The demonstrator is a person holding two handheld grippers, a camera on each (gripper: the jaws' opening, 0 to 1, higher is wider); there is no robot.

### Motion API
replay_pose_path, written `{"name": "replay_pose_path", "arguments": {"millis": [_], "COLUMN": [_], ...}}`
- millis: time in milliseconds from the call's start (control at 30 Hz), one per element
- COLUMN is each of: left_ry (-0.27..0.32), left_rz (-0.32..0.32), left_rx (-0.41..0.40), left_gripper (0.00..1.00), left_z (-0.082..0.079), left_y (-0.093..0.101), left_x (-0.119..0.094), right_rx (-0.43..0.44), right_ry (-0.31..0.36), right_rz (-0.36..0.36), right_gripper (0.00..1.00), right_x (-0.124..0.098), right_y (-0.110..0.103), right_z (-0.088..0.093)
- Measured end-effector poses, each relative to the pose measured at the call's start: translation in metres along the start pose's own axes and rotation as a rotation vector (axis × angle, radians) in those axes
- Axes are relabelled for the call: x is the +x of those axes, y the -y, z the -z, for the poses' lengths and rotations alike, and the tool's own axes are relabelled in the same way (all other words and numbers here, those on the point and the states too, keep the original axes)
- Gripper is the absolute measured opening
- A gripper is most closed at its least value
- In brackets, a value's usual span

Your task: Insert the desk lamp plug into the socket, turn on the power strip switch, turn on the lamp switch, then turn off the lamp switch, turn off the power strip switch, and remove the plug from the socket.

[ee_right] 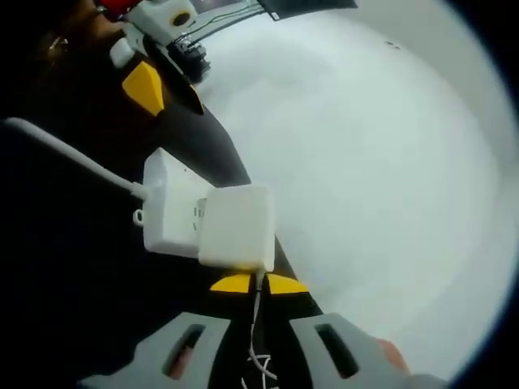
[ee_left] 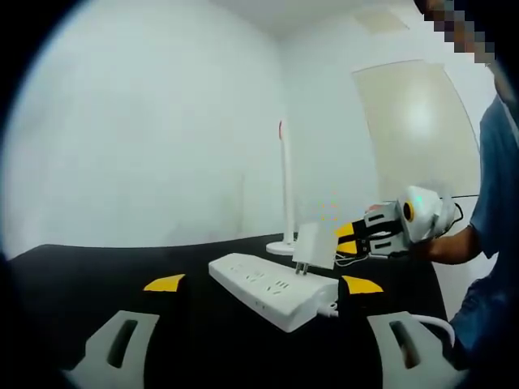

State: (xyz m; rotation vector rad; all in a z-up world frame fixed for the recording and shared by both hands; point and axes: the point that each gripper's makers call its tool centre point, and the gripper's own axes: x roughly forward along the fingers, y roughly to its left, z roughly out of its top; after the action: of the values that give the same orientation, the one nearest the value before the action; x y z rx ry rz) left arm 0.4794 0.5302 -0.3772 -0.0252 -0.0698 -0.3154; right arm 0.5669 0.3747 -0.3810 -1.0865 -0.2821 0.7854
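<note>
bare black desk (ee_left: pixel 97 271) between the left gripper (ee_left: pixel 259 344) and the strip (ee_left: pixel 272 289), open approach from that side. left fingers spread wide, nothing between them. adapter (ee_left: pixel 316 245) stands on the strip's far end, prongs at the sockets, blocking that end from above. right gripper (ee_left: pixel 357 239) comes in from the right, fingers closed on the adapter, taking up that side. lamp (ee_left: pixel 285 194) just behind the adapter, upright, closes off the back. strip cable (ee_right: pixel 73 158) runs off one end across the desk. person (ee_left: pixel 495 243) stands at the right edge.
</note>
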Motion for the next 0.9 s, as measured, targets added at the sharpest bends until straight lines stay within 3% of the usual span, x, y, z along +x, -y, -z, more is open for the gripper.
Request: {"name": "replay_pose_path", "arguments": {"millis": [567,667,900], "left_ry": [-0.006,-0.008,-0.006], "left_rz": [-0.002,-0.002,-0.003], "left_rx": [0.003,0.005,0.004], "left_gripper": [0.71,0.71,0.71], "left_z": [0.002,0.002,0.001], "left_y": [0.001,0.001,0.000], "left_x": [0.001,0.001,0.000], "right_rx": [-0.028,-0.137,-0.209], "right_ry": [-0.006,0.007,0.018], "right_rz": [-0.003,0.016,-0.009], "right_gripper": [0.06,0.06,0.06], "right_x": [0.002,0.000,-0.005], "right_y": [-0.002,0.000,0.000], "right_z": [0.006,0.000,-0.006]}}
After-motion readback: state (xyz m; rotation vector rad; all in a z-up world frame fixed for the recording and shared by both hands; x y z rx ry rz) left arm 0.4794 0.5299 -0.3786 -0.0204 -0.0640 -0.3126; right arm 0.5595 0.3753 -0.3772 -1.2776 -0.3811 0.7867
